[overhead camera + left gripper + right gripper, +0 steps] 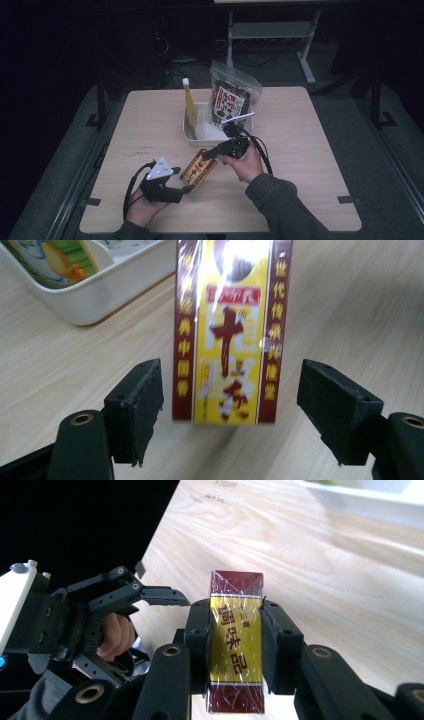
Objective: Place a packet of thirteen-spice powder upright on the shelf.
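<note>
Right gripper (235, 645) has the red-and-yellow box (236, 640) clamped — both black pads pressed flat against its narrow sides, holding it above the wooden table (310, 150). In the left gripper view the left gripper (230, 405) sits spread wide, the box's near end hanging between its pads (142, 400) with a gap on either side — nothing touching. Beyond the fingertips stands a white tray (192, 137) with a tall yellow packet (190, 107) propped in it, and a clear bag of dark snacks (232, 97) leaning at the tray's far side.
</note>
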The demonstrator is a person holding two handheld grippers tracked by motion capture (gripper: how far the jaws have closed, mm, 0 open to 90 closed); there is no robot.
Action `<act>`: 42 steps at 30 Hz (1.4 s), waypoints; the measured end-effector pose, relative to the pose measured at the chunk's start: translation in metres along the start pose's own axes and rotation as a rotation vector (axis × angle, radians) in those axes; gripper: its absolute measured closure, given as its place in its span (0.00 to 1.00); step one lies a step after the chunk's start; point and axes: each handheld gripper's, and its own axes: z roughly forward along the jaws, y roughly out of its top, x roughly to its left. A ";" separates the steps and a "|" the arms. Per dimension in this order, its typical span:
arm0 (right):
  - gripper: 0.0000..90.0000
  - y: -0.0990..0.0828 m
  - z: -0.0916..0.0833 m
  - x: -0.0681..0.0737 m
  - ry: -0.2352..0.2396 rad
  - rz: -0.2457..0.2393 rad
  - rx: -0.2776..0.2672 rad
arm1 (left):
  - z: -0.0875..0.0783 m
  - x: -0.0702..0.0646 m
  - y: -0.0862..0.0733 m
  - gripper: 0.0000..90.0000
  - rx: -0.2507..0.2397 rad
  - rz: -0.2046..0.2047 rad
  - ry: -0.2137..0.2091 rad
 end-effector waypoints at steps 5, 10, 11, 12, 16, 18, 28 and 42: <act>0.76 0.003 -0.010 0.002 -0.035 -0.007 -0.027 | -0.003 0.004 -0.002 0.29 -0.003 -0.015 0.011; 0.76 0.007 -0.020 0.005 -0.046 -0.009 -0.061 | -0.003 0.009 -0.005 0.28 -0.004 -0.036 0.017; 0.76 0.008 -0.022 0.005 -0.053 -0.011 -0.068 | -0.004 0.010 -0.005 0.28 -0.002 -0.037 0.019; 0.76 0.009 -0.023 0.006 -0.058 -0.011 -0.073 | -0.004 0.010 -0.005 0.28 -0.005 -0.041 0.021; 0.76 0.012 -0.030 0.008 -0.065 -0.012 -0.090 | -0.004 0.012 -0.007 0.28 -0.001 -0.044 0.029; 0.76 0.013 -0.033 0.008 -0.063 -0.012 -0.095 | -0.003 0.013 -0.008 0.28 0.006 -0.046 0.029; 0.76 0.022 -0.046 0.009 -0.091 -0.015 -0.137 | -0.003 0.018 -0.010 0.28 0.015 -0.064 0.043; 0.76 0.032 -0.053 0.014 -0.125 -0.024 -0.156 | -0.005 0.023 -0.014 0.27 0.022 -0.076 0.060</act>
